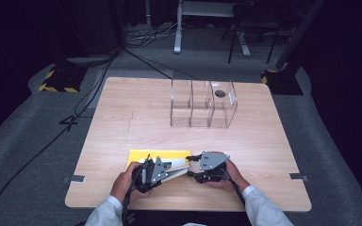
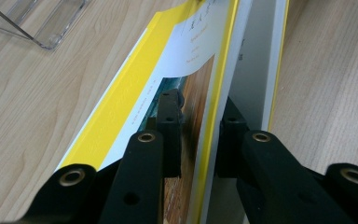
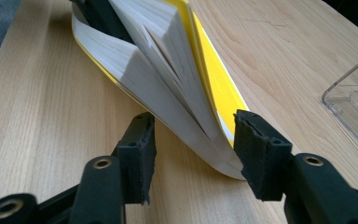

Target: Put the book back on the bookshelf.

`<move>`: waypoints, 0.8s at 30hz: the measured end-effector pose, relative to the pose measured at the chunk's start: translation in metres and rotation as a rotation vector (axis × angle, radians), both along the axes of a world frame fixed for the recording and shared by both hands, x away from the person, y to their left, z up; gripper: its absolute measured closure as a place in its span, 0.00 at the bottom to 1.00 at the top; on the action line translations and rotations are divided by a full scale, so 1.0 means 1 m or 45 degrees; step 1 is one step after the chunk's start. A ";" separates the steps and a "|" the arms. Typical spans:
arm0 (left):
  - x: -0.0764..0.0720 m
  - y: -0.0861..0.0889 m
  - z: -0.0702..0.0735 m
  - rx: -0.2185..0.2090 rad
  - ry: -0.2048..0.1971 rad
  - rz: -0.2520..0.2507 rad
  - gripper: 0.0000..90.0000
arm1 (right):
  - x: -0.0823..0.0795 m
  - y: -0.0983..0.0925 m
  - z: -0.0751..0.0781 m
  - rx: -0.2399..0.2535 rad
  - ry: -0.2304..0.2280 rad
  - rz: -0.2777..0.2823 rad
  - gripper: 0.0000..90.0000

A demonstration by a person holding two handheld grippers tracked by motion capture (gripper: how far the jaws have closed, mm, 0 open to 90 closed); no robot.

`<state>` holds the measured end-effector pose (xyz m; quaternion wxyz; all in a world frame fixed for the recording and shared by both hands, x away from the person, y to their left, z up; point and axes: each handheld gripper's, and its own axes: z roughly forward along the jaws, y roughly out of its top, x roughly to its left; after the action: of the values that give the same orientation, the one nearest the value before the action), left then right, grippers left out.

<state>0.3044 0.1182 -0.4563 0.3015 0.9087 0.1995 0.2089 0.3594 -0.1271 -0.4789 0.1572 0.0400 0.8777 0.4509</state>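
Jaws of left gripper (image 2: pixel 198 140) pinch the book's cover (image 2: pixel 214 93).

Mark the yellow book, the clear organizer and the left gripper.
yellow book (image 1: pixel 169 154), high view, cover's far edge
clear organizer (image 1: pixel 202 113), high view, front wall
left gripper (image 2: pixel 199 135), left gripper view, between fingertips, clamped on the book's cover

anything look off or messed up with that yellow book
The yellow book is not lying flat: its pages fan open in uneven clumps, bowed where they sit between the right tool jaws. The left tool pinches its cover edge. No tear or spill is visible.
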 end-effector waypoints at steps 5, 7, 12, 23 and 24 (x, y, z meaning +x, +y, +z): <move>0.000 0.001 -0.004 0.007 0.032 -0.001 0.81 | -0.003 0.003 -0.001 -0.048 -0.036 0.024 0.57; -0.002 -0.002 -0.006 0.042 0.015 0.007 0.83 | -0.003 0.004 -0.002 -0.056 -0.034 0.025 0.55; -0.007 -0.004 -0.005 0.047 -0.086 0.025 0.93 | 0.007 0.002 -0.007 -0.010 0.054 -0.148 0.36; -0.016 0.002 -0.003 -0.085 -0.108 0.018 0.92 | 0.026 0.005 -0.016 0.056 0.236 -0.363 0.24; -0.017 0.004 -0.003 -0.102 -0.109 0.023 0.91 | 0.027 0.005 -0.016 0.065 0.237 -0.360 0.24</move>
<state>0.2878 0.1223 -0.4591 0.3441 0.8843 0.2026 0.2422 0.3862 -0.1221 -0.4949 0.1359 0.2085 0.8625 0.4407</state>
